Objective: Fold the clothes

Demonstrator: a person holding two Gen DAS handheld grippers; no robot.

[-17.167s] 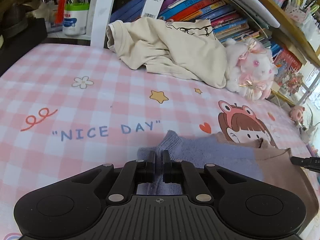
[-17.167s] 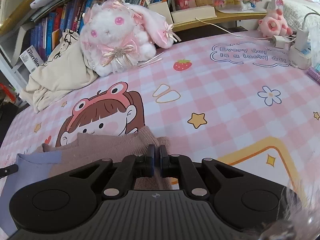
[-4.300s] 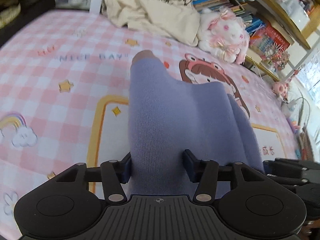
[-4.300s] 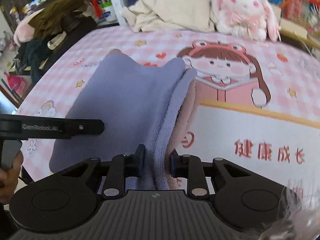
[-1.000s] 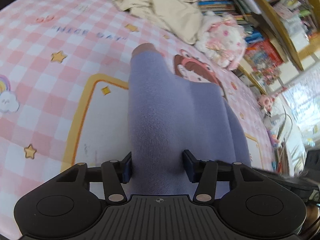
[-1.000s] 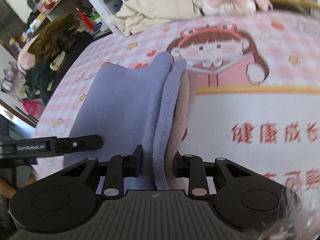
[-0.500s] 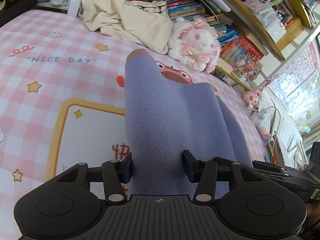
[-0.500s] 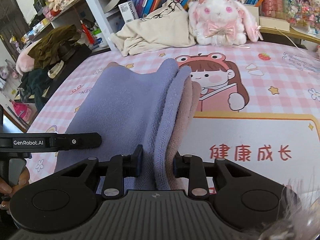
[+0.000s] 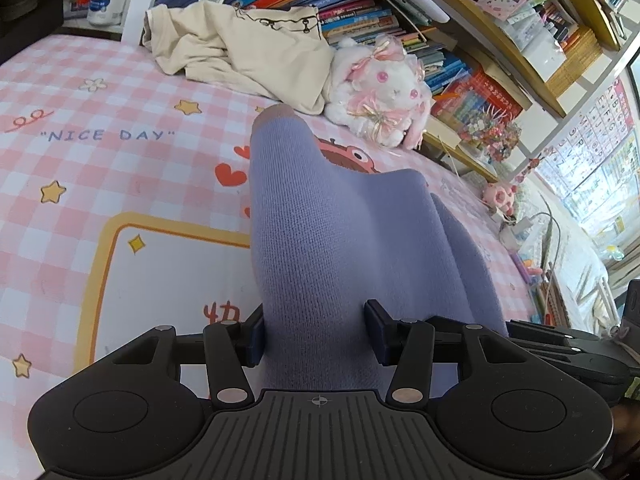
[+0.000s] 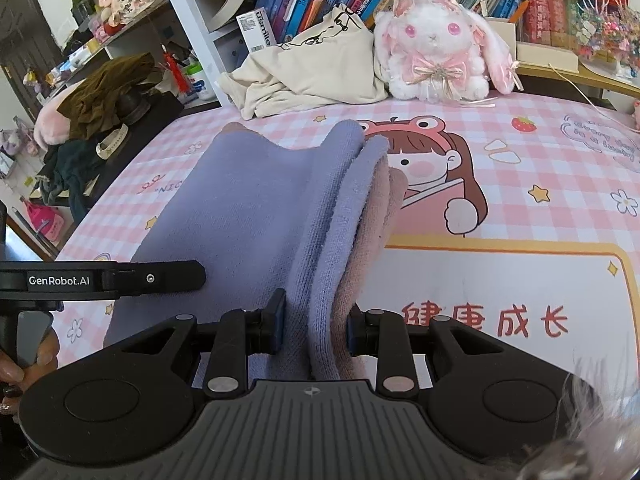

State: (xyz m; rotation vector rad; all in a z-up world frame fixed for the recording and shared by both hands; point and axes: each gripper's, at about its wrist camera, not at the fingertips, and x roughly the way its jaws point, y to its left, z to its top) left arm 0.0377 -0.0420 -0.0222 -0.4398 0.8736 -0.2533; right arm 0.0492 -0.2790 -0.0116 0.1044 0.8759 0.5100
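Observation:
A folded lavender and dusty-pink knit garment (image 9: 336, 232) is held up above the pink checked cover (image 9: 120, 184). My left gripper (image 9: 316, 332) is shut on a thick fold at its left side. My right gripper (image 10: 316, 328) is shut on the stacked layers of the same garment (image 10: 256, 216) at its right side, where the pink layers (image 10: 380, 208) show. The left gripper's body (image 10: 112, 278) shows at the left of the right wrist view, the right one's (image 9: 568, 352) at the right of the left wrist view.
A crumpled cream shirt (image 9: 240, 48) (image 10: 312, 68) and a white-and-pink plush rabbit (image 9: 384, 80) (image 10: 436, 52) lie at the far edge against bookshelves (image 9: 360, 12). Dark clothes (image 10: 96, 120) pile at the left. Cables and small items (image 9: 540, 248) sit at the right.
Both grippers keep their hold on the garment. The views have tilted up and moved slightly toward the shelves; the garment stays raised between them.

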